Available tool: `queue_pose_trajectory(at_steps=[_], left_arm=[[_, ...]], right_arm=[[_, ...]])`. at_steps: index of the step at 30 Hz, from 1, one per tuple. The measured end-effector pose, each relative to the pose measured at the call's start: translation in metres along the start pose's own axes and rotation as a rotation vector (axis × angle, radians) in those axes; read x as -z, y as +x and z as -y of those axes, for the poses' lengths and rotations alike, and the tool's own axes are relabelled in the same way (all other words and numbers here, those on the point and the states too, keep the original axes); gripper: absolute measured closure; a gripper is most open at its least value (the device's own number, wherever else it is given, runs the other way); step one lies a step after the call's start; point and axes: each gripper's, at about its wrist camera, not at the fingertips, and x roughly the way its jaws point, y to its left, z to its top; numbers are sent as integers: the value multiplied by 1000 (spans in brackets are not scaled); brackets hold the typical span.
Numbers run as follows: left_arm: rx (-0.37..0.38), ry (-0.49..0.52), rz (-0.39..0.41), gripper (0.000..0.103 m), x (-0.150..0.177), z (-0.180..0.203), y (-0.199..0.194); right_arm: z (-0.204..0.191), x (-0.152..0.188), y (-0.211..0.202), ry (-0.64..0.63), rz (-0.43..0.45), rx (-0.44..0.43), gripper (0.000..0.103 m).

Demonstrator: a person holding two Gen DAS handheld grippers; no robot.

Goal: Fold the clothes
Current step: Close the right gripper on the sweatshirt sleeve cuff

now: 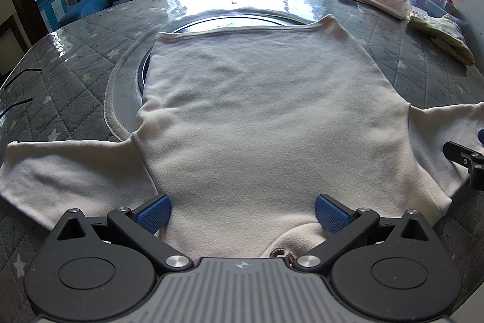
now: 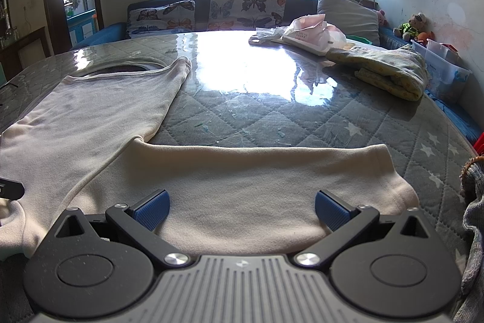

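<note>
A cream long-sleeved top (image 1: 260, 111) lies flat on the quilted grey table, hem at the far side, collar at the near edge, sleeves spread left and right. My left gripper (image 1: 242, 214) is open, hovering over the collar end with its blue pads either side of the body cloth. My right gripper (image 2: 242, 211) is open over the right sleeve (image 2: 257, 180), which lies straight across in the right wrist view. The top's body (image 2: 90, 111) shows to the left there. Part of the right gripper (image 1: 466, 162) shows at the right edge of the left wrist view.
A folded yellow-patterned cloth (image 2: 390, 71) and a plastic bag (image 2: 311, 32) lie at the table's far right. A round glass inset (image 1: 236, 20) sits under the top's hem. A clear storage bin (image 2: 444, 62) and a sofa with butterfly cushions (image 2: 248, 8) stand behind.
</note>
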Motion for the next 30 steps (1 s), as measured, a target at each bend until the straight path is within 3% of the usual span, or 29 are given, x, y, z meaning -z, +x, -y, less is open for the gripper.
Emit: queue_pose_trajectory(at_steps=[7,15,24,30], left_arm=[[-2,3,2,0,-1,0,-1],[-6,11,5,0,-2,1,-3],[-3,32,13,0,-6,7,-9],[-10,39,15,0,-8,8,-11]], right_arm=[[9,-5,-10,38,18,-15,1],[47,-8,-26,130,45,110,10],[97,1,-25,279,15,231,27],[101,4,-17,306,0,220,48]])
